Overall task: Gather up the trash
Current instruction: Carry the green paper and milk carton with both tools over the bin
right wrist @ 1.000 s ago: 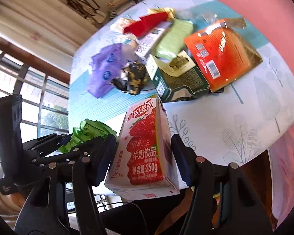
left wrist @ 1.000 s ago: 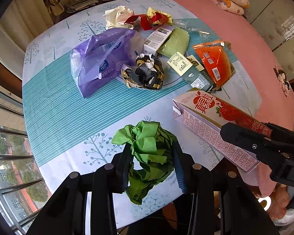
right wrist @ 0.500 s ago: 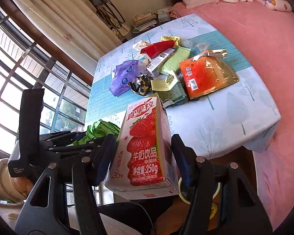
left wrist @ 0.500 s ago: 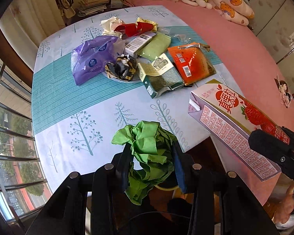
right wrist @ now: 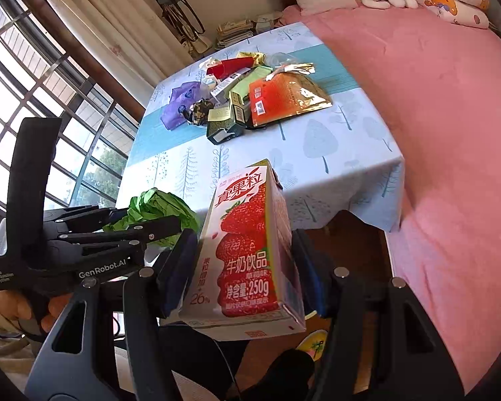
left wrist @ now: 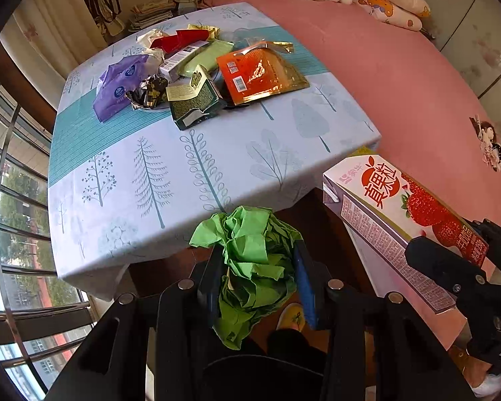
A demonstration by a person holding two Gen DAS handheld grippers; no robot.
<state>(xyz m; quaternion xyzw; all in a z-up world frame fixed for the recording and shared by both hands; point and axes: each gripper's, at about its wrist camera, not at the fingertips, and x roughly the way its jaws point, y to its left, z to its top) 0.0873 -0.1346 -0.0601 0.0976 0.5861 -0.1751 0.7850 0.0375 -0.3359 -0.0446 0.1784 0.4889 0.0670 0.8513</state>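
My left gripper (left wrist: 255, 267) is shut on a crumpled green paper (left wrist: 254, 264), held off the near edge of the table. My right gripper (right wrist: 242, 264) is shut on a strawberry milk carton (right wrist: 247, 257), also held off the table's near edge; the carton shows in the left wrist view (left wrist: 404, 220) at the right. The left gripper and green paper (right wrist: 157, 207) show at the left of the right wrist view. More trash lies far on the table: an orange pouch (left wrist: 257, 73), a dark green box (left wrist: 193, 100), a purple bag (left wrist: 120, 83).
The table has a blue tree-print cloth (left wrist: 183, 167). A pink bed (left wrist: 400, 83) lies to the right with pillows and soft toys. Windows with bars (left wrist: 13, 200) are at the left. A slippered foot (left wrist: 292, 314) is on the floor below.
Both grippers have drawn back from the table and lifted away, each keeping its load; the table and trash pile now look farther off.
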